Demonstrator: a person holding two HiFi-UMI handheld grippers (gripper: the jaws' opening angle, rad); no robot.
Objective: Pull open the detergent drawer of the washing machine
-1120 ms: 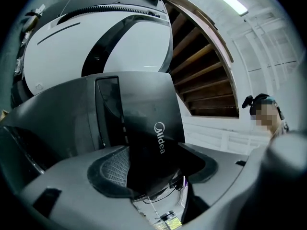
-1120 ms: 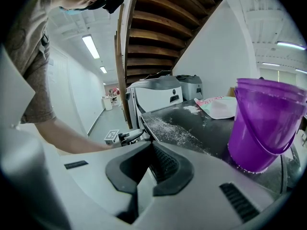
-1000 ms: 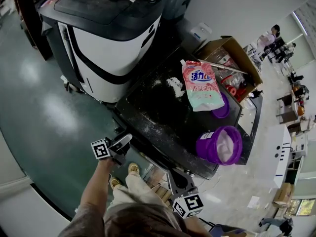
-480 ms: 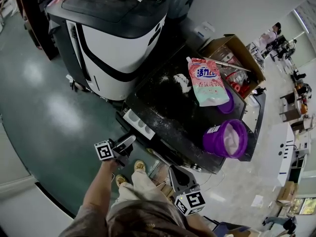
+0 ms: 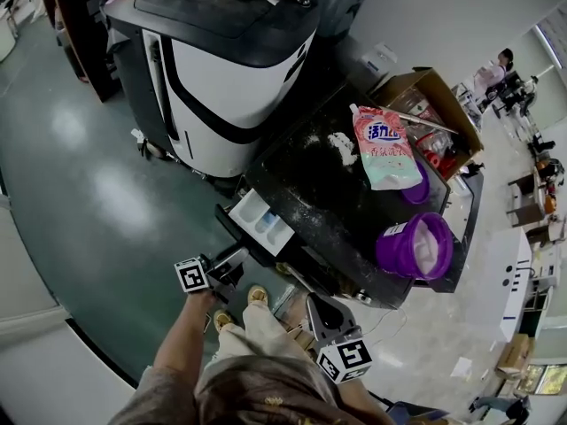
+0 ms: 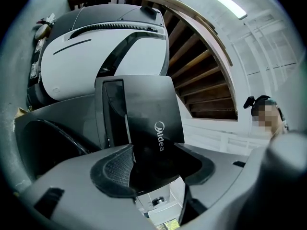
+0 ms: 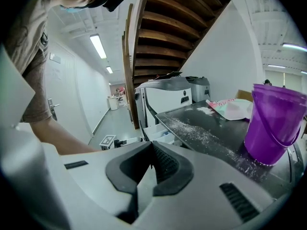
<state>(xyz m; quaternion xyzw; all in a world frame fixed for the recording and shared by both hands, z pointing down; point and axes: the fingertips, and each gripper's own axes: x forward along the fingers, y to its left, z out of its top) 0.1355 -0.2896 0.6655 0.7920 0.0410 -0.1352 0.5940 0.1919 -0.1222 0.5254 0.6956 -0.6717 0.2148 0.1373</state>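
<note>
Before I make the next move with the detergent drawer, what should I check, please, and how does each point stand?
1. Detergent drawer out of the washing machine: ok, white compartments show.
2. Left hand-held gripper on drawer front: ok, front sits between its closing jaws.
3. Right hand-held gripper free: ok, jaws together, empty.
4. Purple bucket away from drawer: ok.
5. Drawer at its end stop: cannot tell.

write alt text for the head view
The detergent drawer of a black washing machine stands pulled out, its front between the closing jaws of the left gripper. On the machine's powder-dusted top sit a pink detergent pouch and a purple bucket.
</note>
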